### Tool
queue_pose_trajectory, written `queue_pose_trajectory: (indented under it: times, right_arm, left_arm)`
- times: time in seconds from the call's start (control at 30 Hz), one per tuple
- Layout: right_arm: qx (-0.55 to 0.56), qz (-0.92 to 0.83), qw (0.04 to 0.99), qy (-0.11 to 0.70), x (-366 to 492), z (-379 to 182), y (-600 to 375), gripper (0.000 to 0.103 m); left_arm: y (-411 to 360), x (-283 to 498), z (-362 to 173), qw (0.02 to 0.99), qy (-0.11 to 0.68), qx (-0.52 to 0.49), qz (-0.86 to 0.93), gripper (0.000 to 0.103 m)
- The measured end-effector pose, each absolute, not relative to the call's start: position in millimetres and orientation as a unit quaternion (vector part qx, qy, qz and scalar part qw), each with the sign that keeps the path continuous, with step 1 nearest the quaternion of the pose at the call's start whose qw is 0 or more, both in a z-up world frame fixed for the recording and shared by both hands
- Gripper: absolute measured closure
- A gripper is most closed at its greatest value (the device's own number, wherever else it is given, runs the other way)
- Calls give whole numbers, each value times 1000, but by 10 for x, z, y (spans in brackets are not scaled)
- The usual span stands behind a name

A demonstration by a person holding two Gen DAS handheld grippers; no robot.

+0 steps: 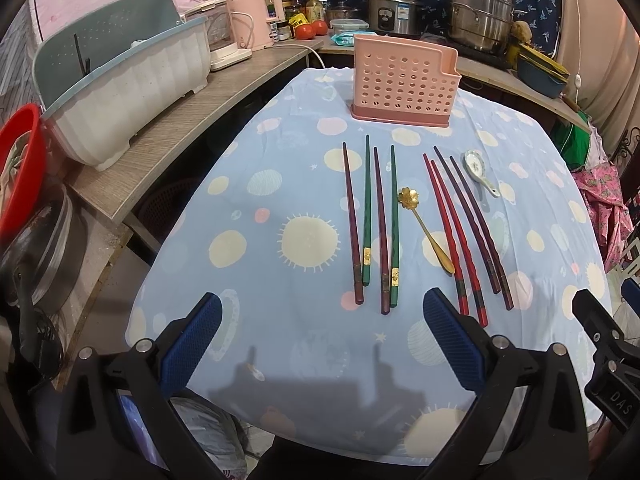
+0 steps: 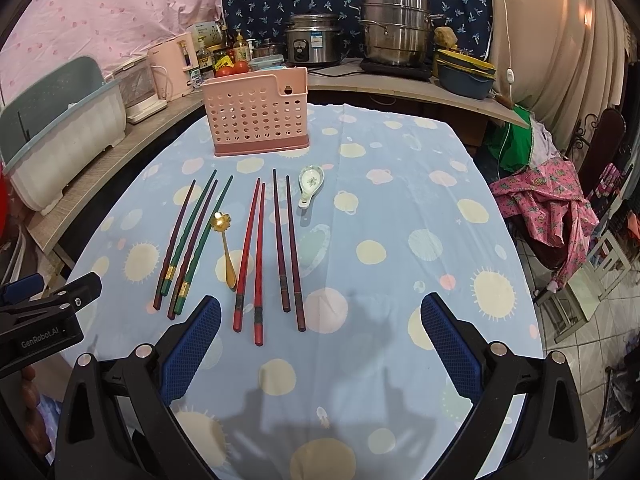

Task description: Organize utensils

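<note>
A pink perforated utensil holder [image 1: 404,82] [image 2: 258,114] stands at the far side of a table with a blue patterned cloth [image 1: 280,352] [image 2: 400,280]. In front of it lie green chopsticks [image 1: 367,216] [image 2: 196,220], purple-brown chopsticks [image 1: 351,220] [image 2: 176,236], red chopsticks [image 1: 452,236] [image 2: 259,256], dark purple chopsticks [image 1: 472,220] [image 2: 286,240], a gold flower spoon [image 1: 424,228] [image 2: 226,244] and a white ceramic spoon [image 1: 478,172] [image 2: 310,184]. My left gripper [image 1: 322,308] is open and empty just before the chopstick ends. My right gripper [image 2: 320,312] is open and empty near the red and purple chopsticks.
A wooden counter [image 1: 192,120] curves behind the table with a white dish tub [image 1: 132,92], a pink appliance [image 1: 256,16], tomatoes [image 1: 312,29], a rice cooker [image 2: 314,44] and a steel steamer pot [image 2: 394,32]. A red basin [image 1: 20,168] sits left. Chairs with clothes [image 2: 548,208] stand right.
</note>
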State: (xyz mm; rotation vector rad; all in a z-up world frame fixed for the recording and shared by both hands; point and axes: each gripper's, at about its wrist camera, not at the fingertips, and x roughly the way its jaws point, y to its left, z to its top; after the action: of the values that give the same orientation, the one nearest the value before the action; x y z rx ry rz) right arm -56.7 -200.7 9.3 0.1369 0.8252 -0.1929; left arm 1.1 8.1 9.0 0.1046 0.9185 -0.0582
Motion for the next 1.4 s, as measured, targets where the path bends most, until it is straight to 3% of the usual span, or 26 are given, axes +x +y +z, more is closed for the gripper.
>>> queue_pose_trajectory:
  times: [1.4]
  right_arm:
    - [67,-93,910,398,-591,125,-2016,7]
  left_arm:
    - [121,11,83,895,441,49,-30,7]
